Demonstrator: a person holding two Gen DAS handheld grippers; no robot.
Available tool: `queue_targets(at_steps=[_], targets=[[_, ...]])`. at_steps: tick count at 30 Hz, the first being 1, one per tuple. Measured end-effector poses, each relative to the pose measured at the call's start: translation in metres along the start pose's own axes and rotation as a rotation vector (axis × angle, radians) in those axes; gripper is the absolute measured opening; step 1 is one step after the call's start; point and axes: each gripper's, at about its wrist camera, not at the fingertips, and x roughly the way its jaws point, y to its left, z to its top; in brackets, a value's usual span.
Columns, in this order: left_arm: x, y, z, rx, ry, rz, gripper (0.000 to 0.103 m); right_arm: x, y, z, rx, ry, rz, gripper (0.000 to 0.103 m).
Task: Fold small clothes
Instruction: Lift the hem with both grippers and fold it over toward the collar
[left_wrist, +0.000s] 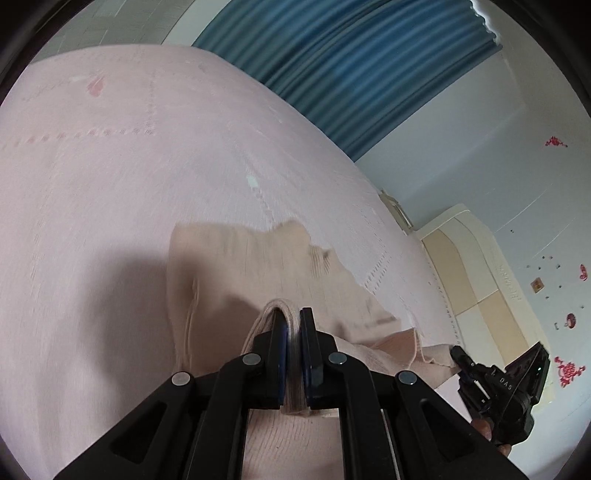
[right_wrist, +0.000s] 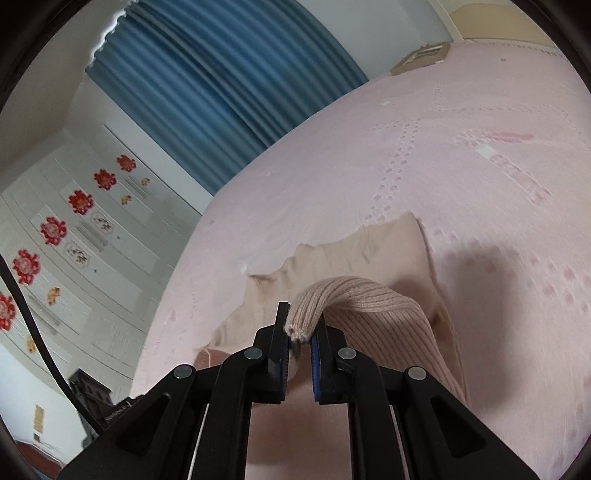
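Observation:
A small beige knit sweater (left_wrist: 240, 266) lies partly lifted over the pink bedspread (left_wrist: 110, 166). My left gripper (left_wrist: 293, 317) is shut on a bunched ribbed edge of the sweater. My right gripper (right_wrist: 301, 325) is shut on a ribbed cuff or hem (right_wrist: 306, 314) of the same sweater (right_wrist: 388, 251), which drapes away to the right. The right gripper also shows at the lower right of the left wrist view (left_wrist: 460, 356), pinching the sweater's far corner.
The pink bedspread (right_wrist: 406, 147) fills most of both views. A blue curtain (left_wrist: 351, 55) hangs behind the bed. A cream headboard (left_wrist: 472, 273) stands at the right. White cabinets with red flower stickers (right_wrist: 79, 201) are on the left.

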Motion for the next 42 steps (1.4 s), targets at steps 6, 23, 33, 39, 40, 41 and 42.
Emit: queue_targets(at_steps=[6,23,33,39,40,41,42], targets=[[0.038,0.006,0.042,0.018,-0.023,0.018,0.007,0.063,-0.003,0.044,-0.001,0.002,-0.026,0.009],[0.000,0.009,-0.031,0.173,0.038,0.165,0.064,0.038,0.006,-0.045,-0.353,0.096,-0.203,0.039],[-0.018,0.009,-0.095,0.160,0.157,0.173,0.064,-0.008,-0.011,-0.102,-0.367,0.152,-0.293,0.047],[-0.010,0.024,-0.094,0.021,0.140,0.099,0.066,0.005,-0.043,-0.093,-0.180,0.233,-0.293,0.047],[-0.008,0.027,-0.091,-0.001,0.139,0.084,0.067,0.007,-0.048,-0.091,-0.144,0.239,-0.282,0.047],[-0.005,0.031,-0.088,-0.032,0.137,0.063,0.067,0.009,-0.051,-0.088,-0.114,0.243,-0.269,0.047],[-0.004,0.035,-0.086,-0.049,0.136,0.052,0.067,0.010,-0.056,-0.086,-0.084,0.247,-0.255,0.047]])
